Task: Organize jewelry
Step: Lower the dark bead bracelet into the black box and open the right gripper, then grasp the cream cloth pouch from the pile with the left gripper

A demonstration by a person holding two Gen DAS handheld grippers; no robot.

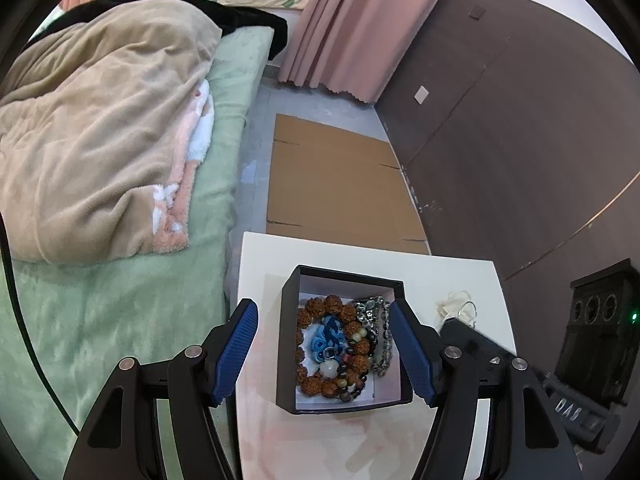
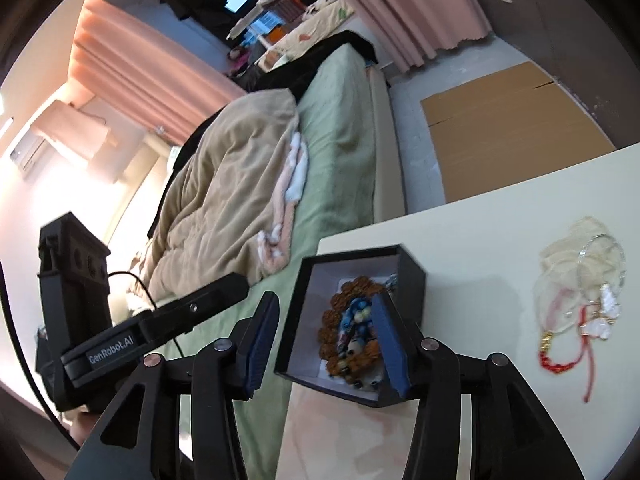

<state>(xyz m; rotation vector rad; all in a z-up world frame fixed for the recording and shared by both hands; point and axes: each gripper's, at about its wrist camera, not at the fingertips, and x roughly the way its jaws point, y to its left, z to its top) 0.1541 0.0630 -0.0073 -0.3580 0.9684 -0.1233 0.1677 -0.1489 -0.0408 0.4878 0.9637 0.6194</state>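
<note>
Bedroom: bed (image 1: pixel 120 300) with green sheet and a rumpled tan blanket (image 1: pixel 100 152), pink curtain (image 1: pixel 352 24), flat cardboard (image 1: pixel 336 180) on the floor, brown wall panels on the right side of the left view. White table (image 1: pixel 360 256) stands beside the bed. On it a black box (image 1: pixel 344 344), open top, pale lining. Inside the box: brown bead bracelet (image 1: pixel 320 360) ringing a blue knot charm (image 1: pixel 326 338), plus a darker glassy bead strand (image 1: pixel 376 332) along the box's right side. Left gripper (image 1: pixel 326 354) hovers above the box, blue pads spread wide, one past each side wall of the box, nothing held; cannot tell if the pads touch the walls. Right gripper (image 2: pixel 326 346) also spread wide and empty, left pad outside the box's left wall, right pad over the box interior near its right wall. In the right view the left gripper's body shows at lower left, marked GenRobot.AI. Still on the table, well apart from the box to the right: a loose pile (image 2: pixel 580 292) with a pale mesh pouch, thin silver bangles, white charm and a red cord bracelet (image 2: pixel 560 352). That part of the right view is slightly blurred. The same pile shows small beyond the right pad in the left view.
</note>
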